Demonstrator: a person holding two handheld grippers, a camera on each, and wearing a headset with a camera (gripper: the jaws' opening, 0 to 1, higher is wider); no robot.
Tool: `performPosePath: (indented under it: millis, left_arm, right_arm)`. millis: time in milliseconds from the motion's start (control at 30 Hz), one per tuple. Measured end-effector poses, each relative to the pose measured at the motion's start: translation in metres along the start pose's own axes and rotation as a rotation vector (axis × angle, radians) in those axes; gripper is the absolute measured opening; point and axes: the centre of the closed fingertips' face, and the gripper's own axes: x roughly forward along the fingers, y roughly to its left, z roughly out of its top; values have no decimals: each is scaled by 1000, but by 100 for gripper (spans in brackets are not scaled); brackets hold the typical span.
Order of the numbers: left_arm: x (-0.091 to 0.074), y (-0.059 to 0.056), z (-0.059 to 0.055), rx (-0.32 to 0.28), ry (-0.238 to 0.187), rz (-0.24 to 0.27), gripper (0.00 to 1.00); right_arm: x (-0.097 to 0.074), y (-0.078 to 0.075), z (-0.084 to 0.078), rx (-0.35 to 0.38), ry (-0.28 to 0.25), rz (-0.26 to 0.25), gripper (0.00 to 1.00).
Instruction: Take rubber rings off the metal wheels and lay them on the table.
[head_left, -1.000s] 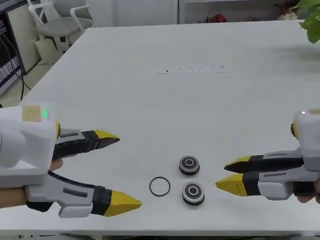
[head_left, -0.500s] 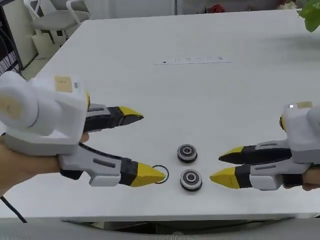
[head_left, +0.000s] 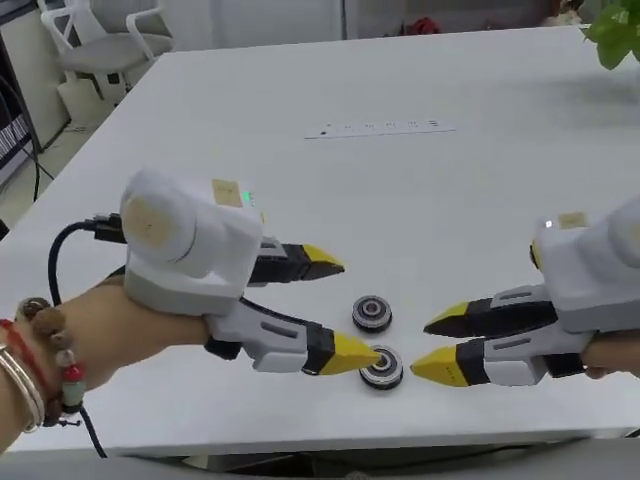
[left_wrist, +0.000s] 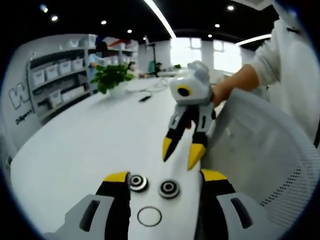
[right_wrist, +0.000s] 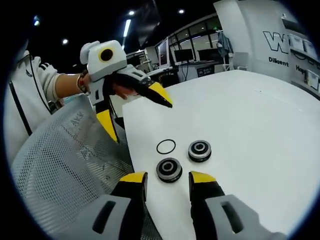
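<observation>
1. Left tongs (head_left: 345, 308): lower left of the head view; jaws spread wide, nothing held, lower tip just beside the near wheel.
2. Rubber ring (left_wrist: 149, 216): already off, lying flat on the white counter (head_left: 400, 200), low in the left gripper view between that view's own jaws and apart from both wheels.
3. Far metal wheel (head_left: 372, 312): flat on the counter at lower centre, untouched.
4. Near metal wheel (head_left: 381, 368): just below it, between the two pairs of tips.
5. Right tongs (head_left: 432, 343): lower right; jaws parted a little, empty, tips aimed at the near wheel.
6. Step: likely closing in on the near wheel to strip its ring; whether each wheel carries one is too small to tell.
7. Next move: probably one pair pins the wheel while the other pinches the rubber edge and peels it off.
</observation>
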Motion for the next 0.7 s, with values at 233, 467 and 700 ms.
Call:
performPosePath:
  millis: [233, 467, 700]
  left_arm:
    - [14, 0, -7, -39, -10, -37, 51]
    - [30, -3, -20, -34, 23, -67, 41]
    - [42, -13, -36, 16, 80, -107, 38]
  right_arm:
    - [1, 3, -8, -14, 47, 20, 30]
    - [11, 2, -11, -54, 82, 36, 28]
    - [20, -6, -12, -73, 127, 56, 27]
